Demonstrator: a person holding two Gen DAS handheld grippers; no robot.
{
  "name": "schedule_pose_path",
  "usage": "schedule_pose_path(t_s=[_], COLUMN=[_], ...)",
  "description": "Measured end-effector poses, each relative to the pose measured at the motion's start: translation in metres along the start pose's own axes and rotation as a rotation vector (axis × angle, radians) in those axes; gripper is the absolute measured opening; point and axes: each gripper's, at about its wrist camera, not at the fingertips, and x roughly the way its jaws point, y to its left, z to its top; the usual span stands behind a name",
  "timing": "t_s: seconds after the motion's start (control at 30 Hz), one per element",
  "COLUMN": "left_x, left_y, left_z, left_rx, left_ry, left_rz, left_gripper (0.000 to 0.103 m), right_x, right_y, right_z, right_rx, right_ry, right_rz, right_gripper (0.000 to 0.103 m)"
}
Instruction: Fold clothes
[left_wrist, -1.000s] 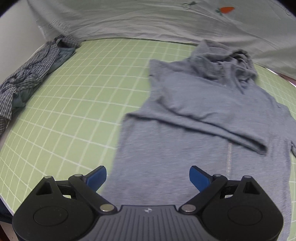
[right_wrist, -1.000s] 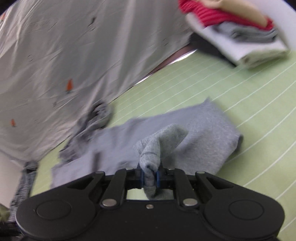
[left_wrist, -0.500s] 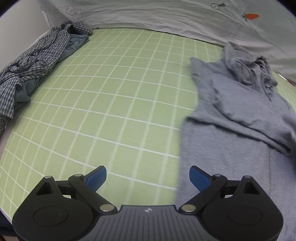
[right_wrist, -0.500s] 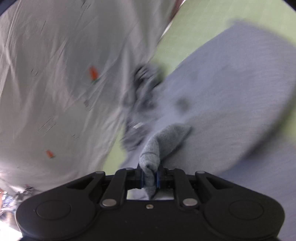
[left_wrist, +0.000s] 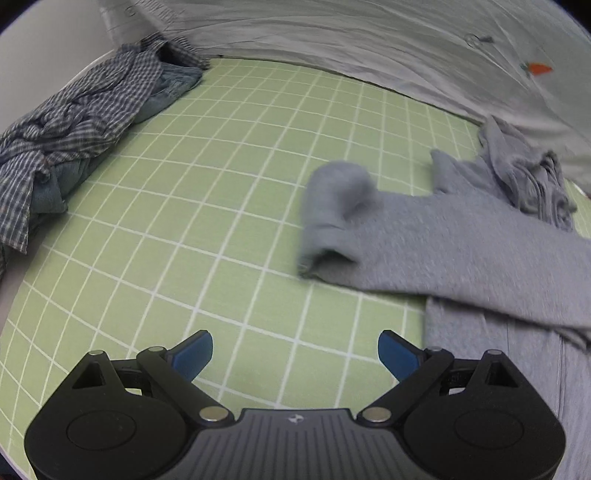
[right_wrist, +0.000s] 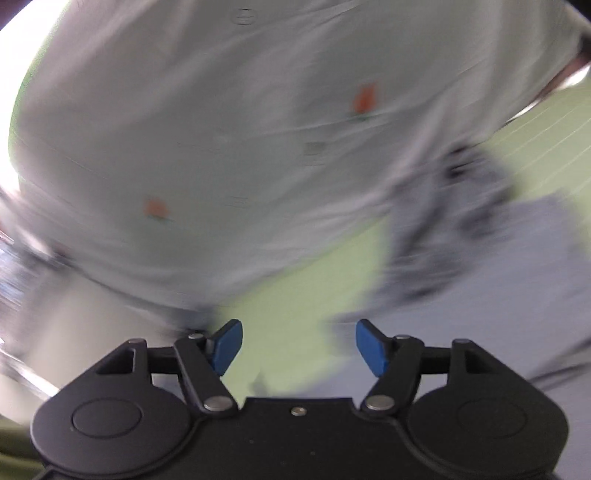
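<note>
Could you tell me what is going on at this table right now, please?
A person with a gripper in each hand is folding a grey hoodie on the green grid mat. The right gripper has just been opening and nothing is between its fingers; the sleeve now lies stretched out across the mat. The left gripper hangs open over bare mat beside the hoodie. A crumpled checked shirt waits at the mat's far left edge.

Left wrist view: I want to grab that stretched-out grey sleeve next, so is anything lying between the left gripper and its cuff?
Nothing visible does. Only bare green grid mat lies between the open left gripper and the sleeve cuff of the grey hoodie. The checked shirt pile sits far off to the left.
</note>
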Motion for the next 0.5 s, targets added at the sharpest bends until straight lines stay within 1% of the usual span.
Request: schedule_pose_path(t_s=[0.13,0.17,0.23,0.3,0.37,0.43,0.5], left_x=[0.008,0.011,0.020,0.028,0.036,0.045,0.052], left_y=[0.000,-0.001,-0.004,-0.007,-0.010,-0.014,-0.019], left_z=[0.011,0.014,0.023,0.032,0.042,0.052,0.061], left_rx=[-0.016,-0.017,-0.016,-0.012,0.001,0.019,0.051], left_ry=[-0.018,-0.018,-0.013,-0.014,-0.018,-0.020,-0.021], left_rz=[0.013,0.013,0.008,0.005,0.001,-0.006,-0.016], left_gripper=[0.096,0.096,0.096,0.096,0.096,0.096,0.094], right_x=[-0.015,-0.018,-0.018,-0.015,-0.007,-0.001,0.007], right_y=[-0.053,-0.067,-0.094,-0.120,-0.138,-0.148,-0.155], right_z=[-0.002,-0.003,-0.001,0.001,0.007,0.012,0.015], right_rx=[-0.053,-0.040,0.020,0.076,0.118,0.131,0.135], right_ry=[0.006,0.003,-0.006,-0.009,-0.007,-0.004,0.002], right_rz=[-0.292,-0.337,-0.384,-0.419,-0.432,-0.430,-0.421], right_gripper=[0.069,0.068,0.066,0.061,0.053,0.049,0.047])
